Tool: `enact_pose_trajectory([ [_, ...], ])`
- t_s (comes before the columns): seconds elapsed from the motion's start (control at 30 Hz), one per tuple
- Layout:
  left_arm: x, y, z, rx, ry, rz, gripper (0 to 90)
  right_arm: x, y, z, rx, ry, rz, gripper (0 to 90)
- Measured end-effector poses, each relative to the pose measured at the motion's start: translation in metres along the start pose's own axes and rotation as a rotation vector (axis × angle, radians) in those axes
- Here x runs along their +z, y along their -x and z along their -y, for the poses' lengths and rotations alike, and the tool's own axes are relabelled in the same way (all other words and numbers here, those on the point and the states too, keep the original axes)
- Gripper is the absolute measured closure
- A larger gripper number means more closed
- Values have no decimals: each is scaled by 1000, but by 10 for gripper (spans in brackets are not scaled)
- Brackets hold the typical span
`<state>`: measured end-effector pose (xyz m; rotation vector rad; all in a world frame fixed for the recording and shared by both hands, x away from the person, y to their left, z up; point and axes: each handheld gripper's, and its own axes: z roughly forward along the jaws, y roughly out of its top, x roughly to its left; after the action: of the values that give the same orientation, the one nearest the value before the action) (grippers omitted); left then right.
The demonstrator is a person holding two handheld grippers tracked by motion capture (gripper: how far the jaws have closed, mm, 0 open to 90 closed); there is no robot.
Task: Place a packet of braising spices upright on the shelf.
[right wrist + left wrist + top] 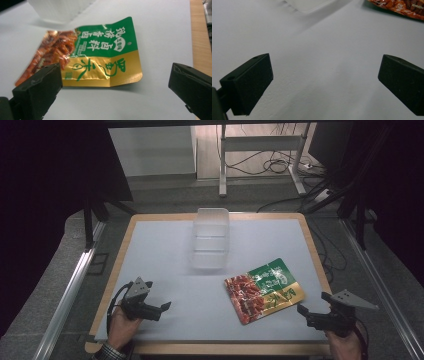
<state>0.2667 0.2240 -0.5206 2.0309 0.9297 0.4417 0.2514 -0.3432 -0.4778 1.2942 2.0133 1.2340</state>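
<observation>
Right gripper (312,312), fingers (37,92) spread wide and empty, low at the bench (165,265) edge. The snack packet (263,289) lies flat just ahead of them, long axis slanting away toward the clear container (210,237). Left gripper (161,309), likewise wide, sits farther off.

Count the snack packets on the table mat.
1: the snack packet lies flat at the mat's near right, just ahead of the open right gripper. None seems hidden.
</observation>
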Motion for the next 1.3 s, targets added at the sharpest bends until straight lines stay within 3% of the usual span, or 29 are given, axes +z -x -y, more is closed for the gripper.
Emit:
enact_pose_trajectory([
  [0.1,0,0,1,7,3,0,0,2,6,-1,-31,0,18,0],
  [0.27,-2,-4,1,-18,40,13,0,3,13,3,-27,-15,-13,0],
  [0.47,-3,-4,1,-8,54,13,0,0,13,3,-28,-16,24,0],
  [0.93,0,0,0,12,17,12,0,5,11,3,-58,-29,37,0],
  [1.3,0,0,0,15,17,6,0,11,4,-2,-95,-13,11,0],
])
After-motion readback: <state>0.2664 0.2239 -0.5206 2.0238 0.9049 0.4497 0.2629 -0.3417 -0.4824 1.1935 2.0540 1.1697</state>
